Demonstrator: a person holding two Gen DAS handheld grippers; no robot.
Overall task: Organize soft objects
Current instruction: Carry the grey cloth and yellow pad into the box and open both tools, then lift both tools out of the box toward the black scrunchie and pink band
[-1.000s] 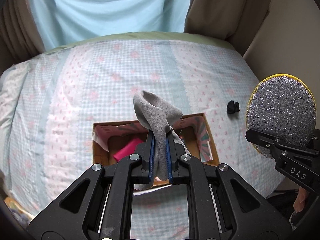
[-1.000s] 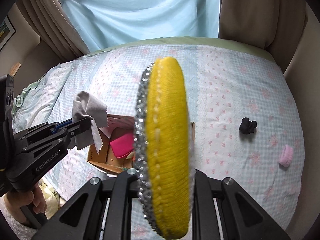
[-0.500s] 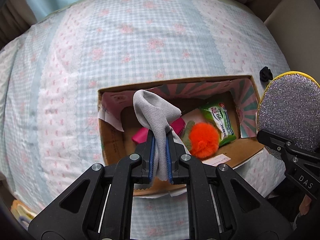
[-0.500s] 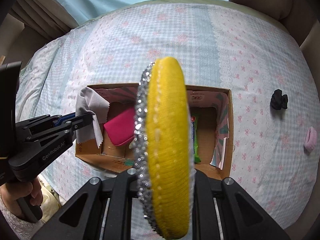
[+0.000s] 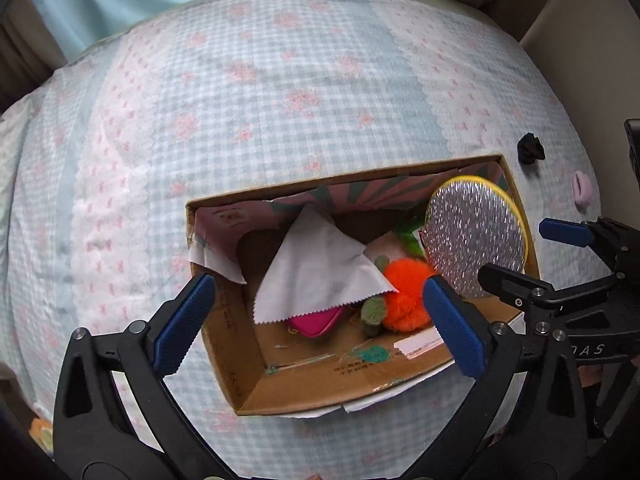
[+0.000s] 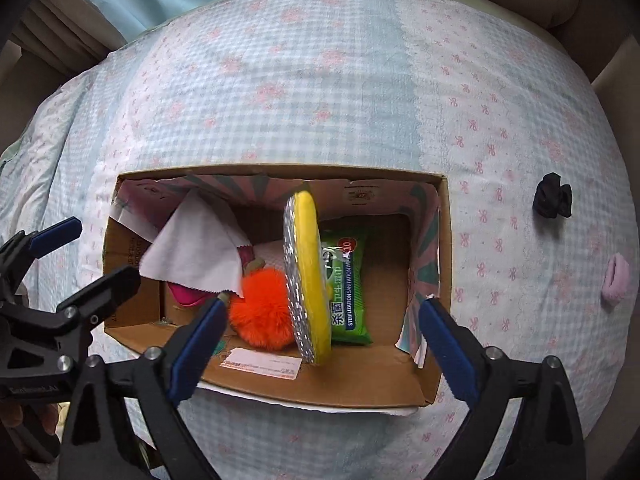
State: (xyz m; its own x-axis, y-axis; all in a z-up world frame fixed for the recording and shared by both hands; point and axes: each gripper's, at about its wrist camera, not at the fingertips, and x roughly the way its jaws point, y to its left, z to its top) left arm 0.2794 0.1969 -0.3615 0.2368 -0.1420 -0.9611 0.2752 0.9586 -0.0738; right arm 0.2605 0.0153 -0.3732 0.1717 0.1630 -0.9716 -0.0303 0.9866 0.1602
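An open cardboard box (image 5: 304,384) (image 6: 360,384) sits on the checked bed cover. Inside lie a grey cloth (image 5: 320,268) (image 6: 192,248), a yellow scrub pad with a silver face (image 5: 476,232) (image 6: 308,272) standing on edge, an orange pom-pom (image 5: 404,300) (image 6: 260,312), a pink item (image 5: 316,322) and a green wipes pack (image 6: 346,284). My left gripper (image 5: 316,320) is open and empty just above the cloth. My right gripper (image 6: 320,344) is open and empty just above the scrub pad.
A black scrunchie (image 5: 530,149) (image 6: 552,200) and a pink scrunchie (image 5: 582,194) (image 6: 616,280) lie on the bed to the right of the box. A blue curtain hangs at the back, brown cushions at the far right.
Both grippers opened over the box. The grey cloth dropped from the left one and the scrub pad from the right one; both now rest inside the box.
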